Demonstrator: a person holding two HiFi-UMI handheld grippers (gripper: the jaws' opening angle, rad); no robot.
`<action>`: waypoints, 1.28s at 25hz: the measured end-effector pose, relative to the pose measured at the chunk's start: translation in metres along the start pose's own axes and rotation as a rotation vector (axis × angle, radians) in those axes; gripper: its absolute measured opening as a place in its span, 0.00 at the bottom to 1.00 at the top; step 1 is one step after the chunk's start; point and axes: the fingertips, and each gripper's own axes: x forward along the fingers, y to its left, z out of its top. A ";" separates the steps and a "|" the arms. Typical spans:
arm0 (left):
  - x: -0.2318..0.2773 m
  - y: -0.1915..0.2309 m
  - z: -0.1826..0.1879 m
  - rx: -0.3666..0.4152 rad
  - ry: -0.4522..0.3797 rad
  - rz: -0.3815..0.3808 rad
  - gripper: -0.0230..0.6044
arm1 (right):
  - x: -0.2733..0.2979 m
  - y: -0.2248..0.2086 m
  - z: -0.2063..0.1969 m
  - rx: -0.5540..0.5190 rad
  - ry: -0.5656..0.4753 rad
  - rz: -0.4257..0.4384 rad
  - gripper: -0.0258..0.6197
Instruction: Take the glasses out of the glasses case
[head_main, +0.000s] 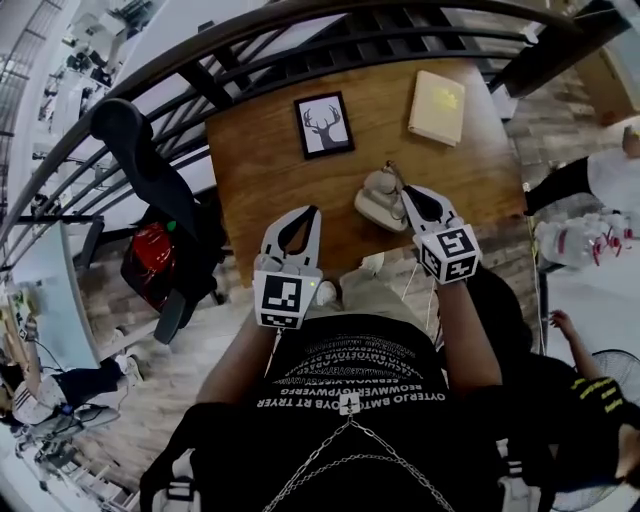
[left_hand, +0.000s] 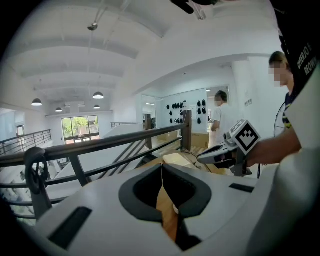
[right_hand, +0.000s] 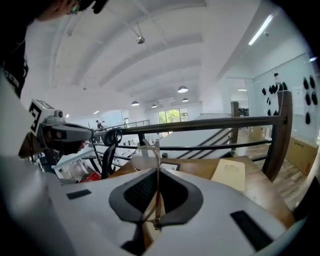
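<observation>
My right gripper is shut on thin wire-framed glasses; the frame runs up between its jaws and one round lens stands above the tips. In the right gripper view the gripper hangs above the wooden table. The pale glasses case lies open on the table just left of this gripper. My left gripper hovers over the table's near edge, left of the case, with its jaws together and nothing between them. The right gripper also shows in the left gripper view.
A framed deer picture and a cream book lie farther back on the table. A black railing runs behind it. A black chair and a red bag are at the left. People stand at the right.
</observation>
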 end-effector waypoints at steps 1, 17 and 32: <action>-0.001 0.002 0.003 0.002 -0.008 0.003 0.08 | -0.005 0.002 0.007 -0.004 -0.020 -0.003 0.08; -0.041 0.017 0.067 0.066 -0.174 0.029 0.08 | -0.109 0.029 0.125 -0.098 -0.327 -0.091 0.08; -0.067 0.015 0.077 0.079 -0.224 -0.007 0.08 | -0.148 0.059 0.147 -0.132 -0.380 -0.139 0.08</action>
